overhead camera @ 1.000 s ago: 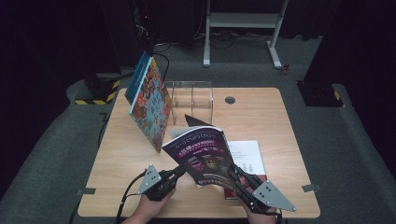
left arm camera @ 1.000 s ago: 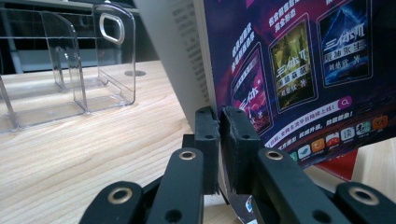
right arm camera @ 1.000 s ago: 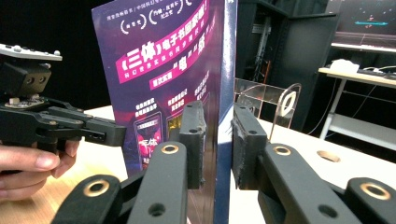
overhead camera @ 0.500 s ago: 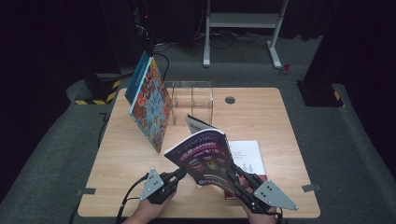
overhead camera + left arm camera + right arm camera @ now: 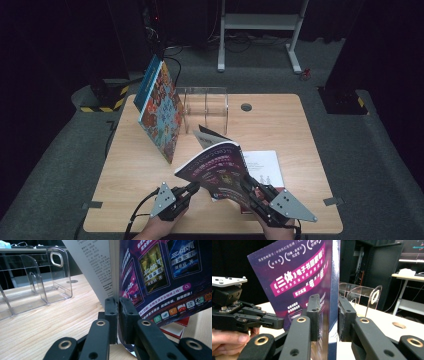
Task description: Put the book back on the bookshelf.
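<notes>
A purple magazine (image 5: 220, 167) with bright Chinese print stands tilted above the table's front edge, partly fanned, one grey inner page (image 5: 207, 136) sticking up behind. My left gripper (image 5: 197, 187) is shut on its lower left corner; in the left gripper view the pads (image 5: 118, 302) pinch the cover (image 5: 162, 272) and a text page together. My right gripper (image 5: 247, 182) holds the lower right side. Its jaws have just been closing, and in the right gripper view (image 5: 329, 305) they press on the spine edge of the magazine (image 5: 297, 277).
A colourful picture book (image 5: 162, 115) leans against a clear acrylic rack (image 5: 207, 107) at the back left of the wooden table (image 5: 300, 130). A white booklet with a red edge (image 5: 265, 167) lies flat under the magazine. A cable hole (image 5: 246, 106) is at the back.
The magazine has shifted slightly to the right, and its inner page stands a little more upright. Both hands have stayed where they were.
</notes>
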The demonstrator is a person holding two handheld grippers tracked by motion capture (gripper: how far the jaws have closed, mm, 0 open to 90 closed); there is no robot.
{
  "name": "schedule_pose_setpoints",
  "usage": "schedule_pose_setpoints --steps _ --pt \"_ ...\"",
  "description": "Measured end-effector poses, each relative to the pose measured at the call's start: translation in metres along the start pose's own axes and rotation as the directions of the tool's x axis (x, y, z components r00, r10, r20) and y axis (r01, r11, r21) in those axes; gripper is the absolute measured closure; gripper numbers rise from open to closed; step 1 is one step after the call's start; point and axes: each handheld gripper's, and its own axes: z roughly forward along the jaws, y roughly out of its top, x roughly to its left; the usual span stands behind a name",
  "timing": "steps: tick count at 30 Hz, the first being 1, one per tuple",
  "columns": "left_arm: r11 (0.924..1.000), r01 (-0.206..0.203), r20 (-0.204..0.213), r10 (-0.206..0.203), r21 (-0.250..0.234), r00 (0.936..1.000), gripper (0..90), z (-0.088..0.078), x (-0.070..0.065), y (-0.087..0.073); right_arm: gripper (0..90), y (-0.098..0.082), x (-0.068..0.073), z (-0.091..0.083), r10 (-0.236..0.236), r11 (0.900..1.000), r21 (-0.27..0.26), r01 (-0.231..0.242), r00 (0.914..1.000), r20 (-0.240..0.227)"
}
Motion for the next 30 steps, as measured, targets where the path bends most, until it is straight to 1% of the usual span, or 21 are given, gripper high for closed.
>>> schedule_pose_setpoints --steps 1,5,7,9,10,11,14,16,18,20,21,24,27,30 --pt "1.0000 0.000 -0.002 0.000 0.003 1.0000 85.0 0.000 0.001 0.000 82.1 0.000 0.000 0.000 -0.007 1.000 0.002 0.007 1.0000 0.003" --pt "0.9991 0.043 -0.006 -0.043 0.007 0.9991 84.7 0.002 0.005 0.000 83.7 0.000 0.002 -0.001 -0.010 1.000 0.002 0.010 0.9999 -0.002" --pt "0.9985 0.053 -0.017 -0.052 0.013 0.9985 84.0 0.002 0.007 0.000 83.8 0.001 0.005 0.000 -0.029 1.000 -0.002 0.029 0.9996 0.006" --pt "0.9975 0.066 -0.021 -0.066 0.024 0.9976 81.5 0.003 0.010 0.001 83.9 0.002 0.009 0.000 -0.032 0.999 -0.009 0.033 0.9994 0.015" --pt "0.9965 0.079 -0.018 -0.078 0.026 0.9968 78.6 0.003 0.011 0.001 84.0 0.002 0.010 0.001 -0.030 0.999 -0.016 0.030 0.9994 0.015" --pt "0.9970 0.073 -0.020 -0.072 0.026 0.9972 75.8 0.003 0.012 0.001 84.0 0.003 0.011 0.001 -0.030 0.999 -0.023 0.030 0.9994 0.020" --pt "0.9968 0.075 -0.020 -0.074 0.029 0.9970 73.2 0.003 0.012 0.001 84.0 0.004 0.013 0.002 -0.029 0.999 -0.030 0.030 0.9991 0.030" --pt "0.9968 0.073 -0.023 -0.072 0.033 0.9971 71.4 0.002 0.013 0.001 84.0 0.004 0.013 0.002 -0.011 0.999 -0.037 0.012 0.9993 0.035" --pt "0.9966 0.077 -0.025 -0.076 0.031 0.9968 71.2 0.002 0.014 0.002 84.1 0.004 0.013 0.003 -0.001 0.999 -0.048 0.003 0.9991 0.043" --pt "0.9964 0.079 -0.029 -0.078 0.031 0.9965 70.4 0.002 0.015 0.002 84.1 0.005 0.013 0.003 -0.010 0.998 -0.056 0.013 0.9985 0.054" --pt "0.9968 0.073 -0.034 -0.072 0.032 0.9969 70.4 0.001 0.017 0.003 84.1 0.006 0.014 0.004 -0.010 0.998 -0.061 0.014 0.9978 0.065" --pt "0.9957 0.089 -0.037 -0.088 0.027 0.9954 70.1 0.000 0.019 0.004 84.1 0.008 0.013 0.007 0.005 0.996 -0.084 0.002 0.9967 0.081" --pt "0.9962 0.082 -0.048 -0.081 0.028 0.9956 70.1 -0.002 0.023 0.005 84.1 0.011 0.011 0.013 0.027 0.994 -0.109 -0.017 0.9953 0.093" --pt "0.9951 0.096 -0.053 -0.094 0.025 0.9941 70.2 -0.004 0.025 0.005 84.1 0.014 0.010 0.021 0.032 0.993 -0.118 -0.018 0.9930 0.114"
